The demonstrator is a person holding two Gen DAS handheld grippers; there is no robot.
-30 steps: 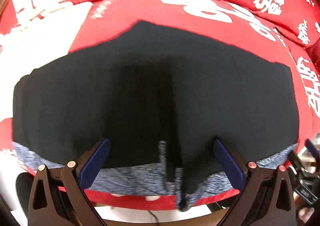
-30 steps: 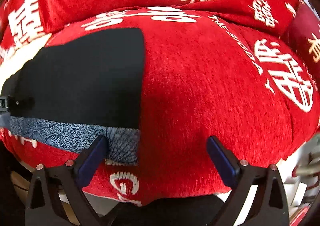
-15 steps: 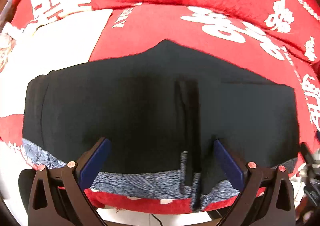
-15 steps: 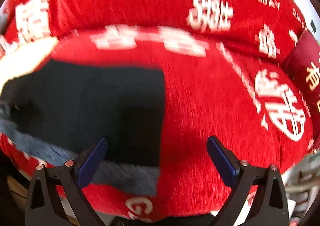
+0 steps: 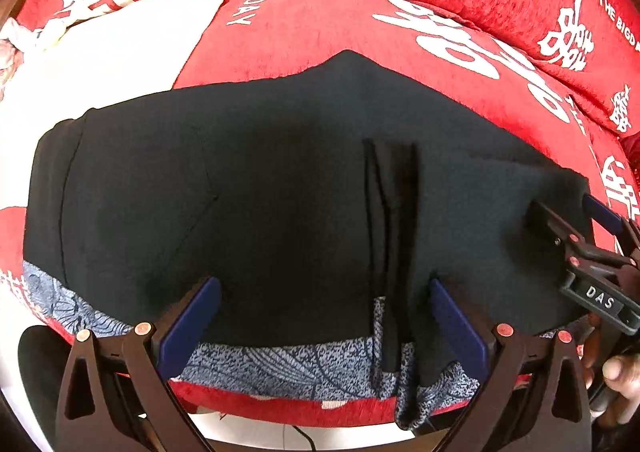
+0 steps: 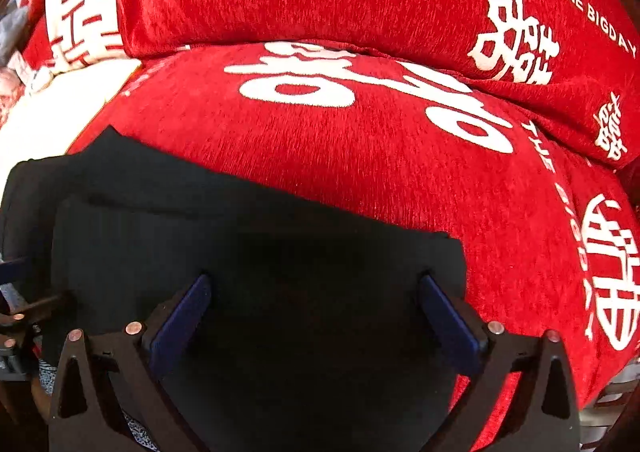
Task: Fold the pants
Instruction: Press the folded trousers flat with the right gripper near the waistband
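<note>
The left gripper [image 5: 325, 312] is held with its blue-padded fingers [image 5: 188, 322] spread wide apart. The right gripper [image 6: 316, 312] is likewise held wide open, nothing pinched between its fingers [image 6: 448, 322]. A bare hand [image 5: 618, 374], probably the right, is glimpsed behind its handle.

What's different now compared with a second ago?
The right tool has moved left, from over the bare red cover to over the right end of the black pants; it now shows in the left view's right edge. Neither tool has gripped anything. The left tool stays open over the pants, which lie flat on the red cover.
</note>
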